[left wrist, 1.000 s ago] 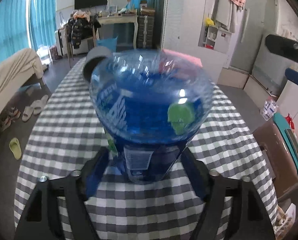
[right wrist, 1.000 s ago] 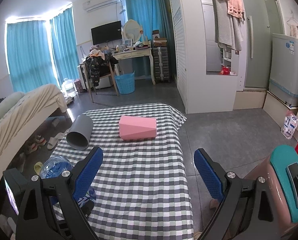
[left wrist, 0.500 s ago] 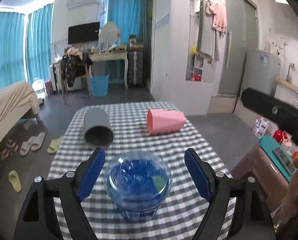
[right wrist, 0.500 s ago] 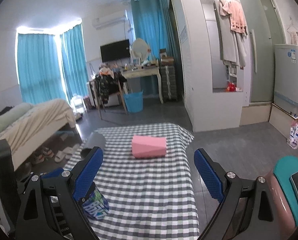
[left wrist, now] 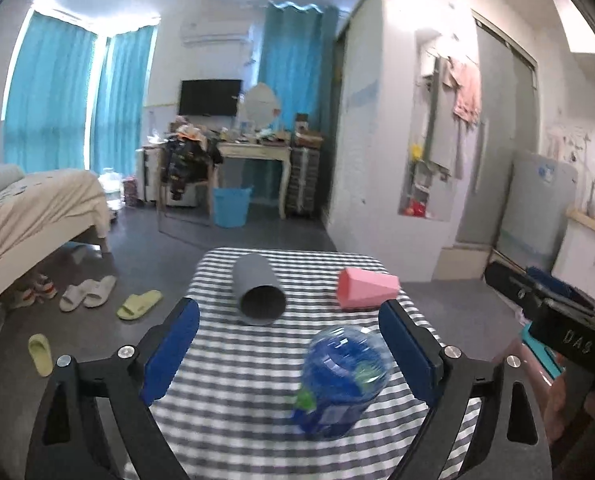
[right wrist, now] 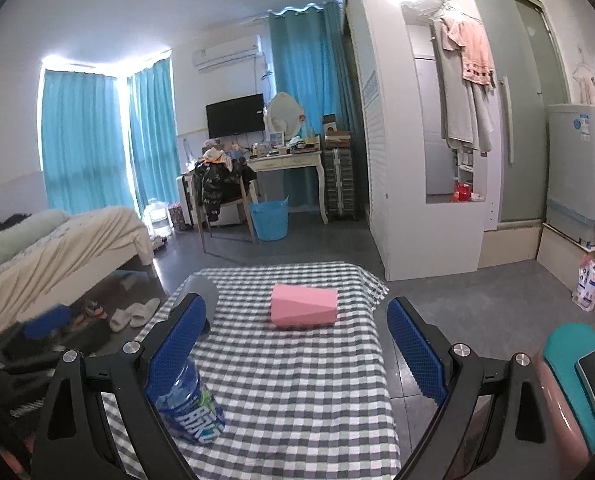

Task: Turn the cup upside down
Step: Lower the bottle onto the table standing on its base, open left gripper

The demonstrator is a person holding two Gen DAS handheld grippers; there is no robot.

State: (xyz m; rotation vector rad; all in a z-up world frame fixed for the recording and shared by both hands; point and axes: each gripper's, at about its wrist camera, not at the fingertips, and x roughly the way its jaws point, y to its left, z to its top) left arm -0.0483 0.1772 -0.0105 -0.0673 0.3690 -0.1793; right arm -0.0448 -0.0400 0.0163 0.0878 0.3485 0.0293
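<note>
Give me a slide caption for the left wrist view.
Open left gripper over checked table: blue cup upside down, grey cup and pink cup on sides.

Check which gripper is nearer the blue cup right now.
Left, by a judgement from two views. The blue cup stands on the checked table low between the left gripper's open fingers. The right gripper is also open, with the cup beside its left finger.

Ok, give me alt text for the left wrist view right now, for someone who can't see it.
The open left gripper hangs above a checked tablecloth, holding nothing. A blue cup stands bottom-up near its right finger. Beyond lie a grey cup and a pink cup, both on their sides.
</note>
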